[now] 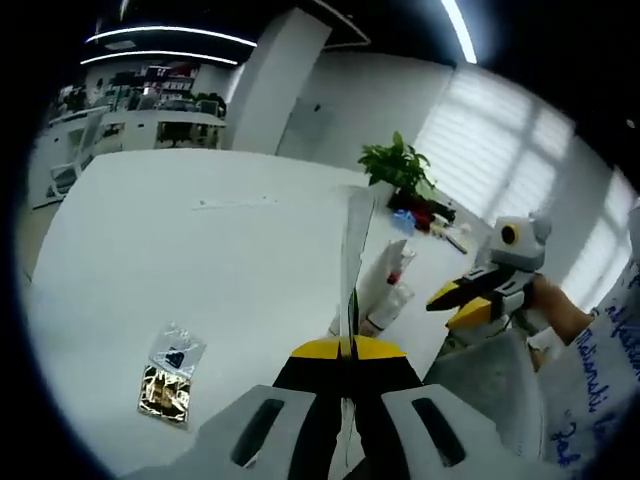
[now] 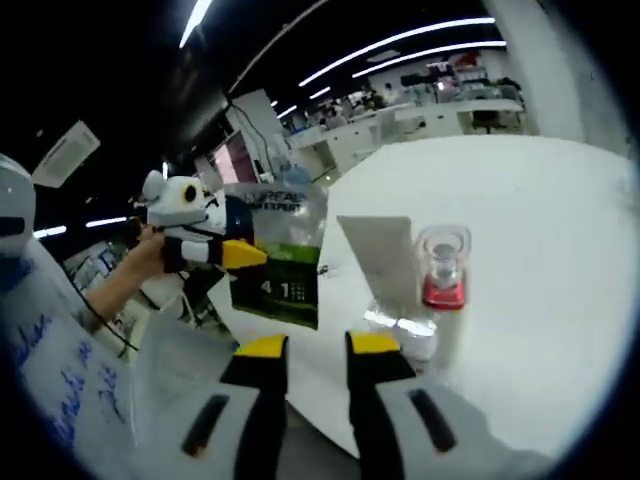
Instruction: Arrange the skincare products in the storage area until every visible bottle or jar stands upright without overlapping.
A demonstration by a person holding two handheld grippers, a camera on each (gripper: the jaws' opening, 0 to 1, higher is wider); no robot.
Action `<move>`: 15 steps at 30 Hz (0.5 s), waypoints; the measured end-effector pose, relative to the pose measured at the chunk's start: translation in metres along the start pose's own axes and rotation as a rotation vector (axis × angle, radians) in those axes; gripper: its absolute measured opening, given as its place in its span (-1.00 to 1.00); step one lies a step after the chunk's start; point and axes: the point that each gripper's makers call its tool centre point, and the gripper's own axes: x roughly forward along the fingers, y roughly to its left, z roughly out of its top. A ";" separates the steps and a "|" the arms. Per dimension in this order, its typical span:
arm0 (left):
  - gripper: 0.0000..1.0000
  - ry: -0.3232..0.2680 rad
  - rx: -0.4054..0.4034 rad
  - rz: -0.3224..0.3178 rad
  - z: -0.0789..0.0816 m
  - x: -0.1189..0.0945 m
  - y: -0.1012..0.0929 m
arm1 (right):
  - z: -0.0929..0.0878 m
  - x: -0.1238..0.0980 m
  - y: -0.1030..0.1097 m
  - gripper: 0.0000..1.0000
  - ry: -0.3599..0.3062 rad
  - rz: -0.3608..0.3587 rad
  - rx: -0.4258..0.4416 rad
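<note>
White table (image 1: 200,260), 2 tubes (image 2: 385,262), 1 sachet pkt (image 2: 280,255)

Flat sachet (image 2: 278,255) clamped in the left gripper (image 1: 350,348); white tube (image 2: 378,262) and bottle (image 2: 443,290) upright just ahead of the right gripper (image 2: 318,345).

Sachet clear at the top, green lower down, printed with large pale digits, hanging upright and seen edge-on between the closed jaws in the left gripper view. Tube standing with its broad flat end up, just beyond the right gripper's parted jaws. Bottle white with a red collar and clear cap, close beside the tube on its right. Two small packets (image 1: 170,375), one clear and one gold, lying flat, well left of the left gripper.
</note>
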 end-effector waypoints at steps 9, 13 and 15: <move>-1.00 -0.023 -0.097 -0.092 -0.003 -0.009 -0.017 | -0.017 0.028 0.013 -0.36 -0.005 0.068 0.087; -1.00 -0.031 -0.132 -0.137 -0.003 -0.008 -0.024 | -0.015 0.036 0.021 -0.36 -0.028 0.129 0.156; -1.00 -0.036 -0.148 -0.159 -0.003 -0.008 -0.028 | -0.012 0.038 0.023 -0.36 -0.052 0.158 0.197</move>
